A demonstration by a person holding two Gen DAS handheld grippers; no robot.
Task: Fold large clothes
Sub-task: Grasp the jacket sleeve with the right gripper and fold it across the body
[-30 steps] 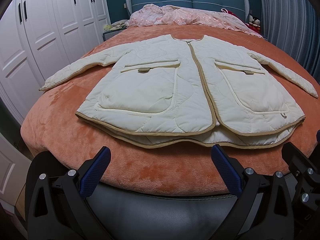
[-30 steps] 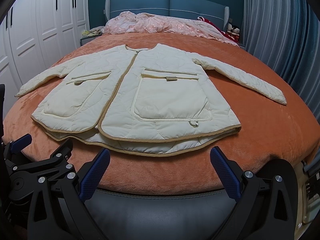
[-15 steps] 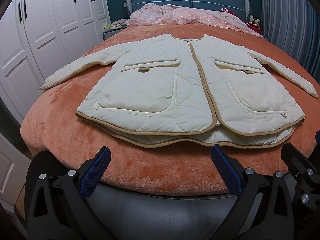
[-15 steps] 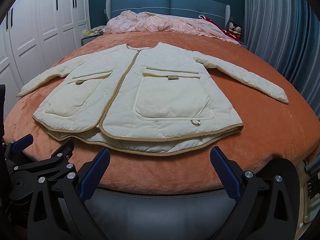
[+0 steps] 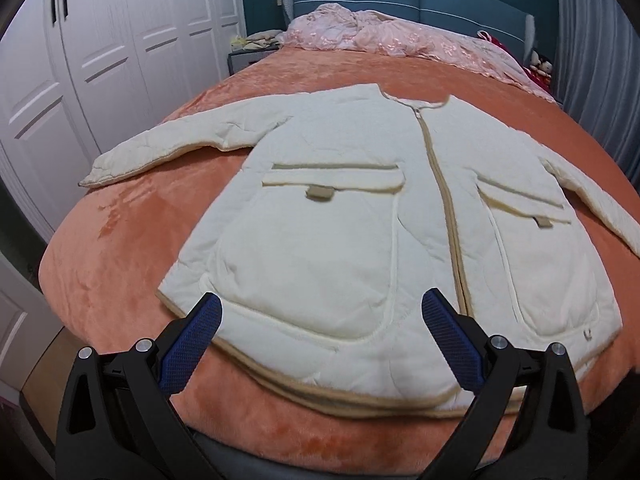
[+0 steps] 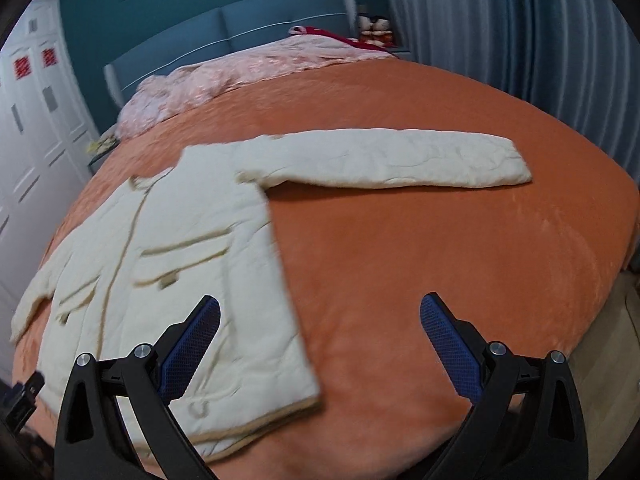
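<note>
A cream quilted jacket (image 5: 340,216) with tan trim lies flat and face up on the orange bed cover (image 5: 120,240), sleeves spread out. My left gripper (image 5: 320,332) is open and empty, just above the jacket's left front hem. In the right wrist view the jacket (image 6: 192,280) lies to the left and its right sleeve (image 6: 384,160) stretches out to the right. My right gripper (image 6: 320,336) is open and empty, over the jacket's right side edge and the bare cover.
A pink quilt (image 5: 400,40) is bunched at the blue headboard (image 5: 420,4). White wardrobe doors (image 5: 100,60) stand close on the left. Grey curtains (image 6: 520,32) hang on the right. The bed's foot edge (image 5: 320,452) is just under the grippers.
Both grippers have moved forward over the bed toward the jacket. The right gripper has swung to the right, so the right sleeve now fills its view. Both stay open.
</note>
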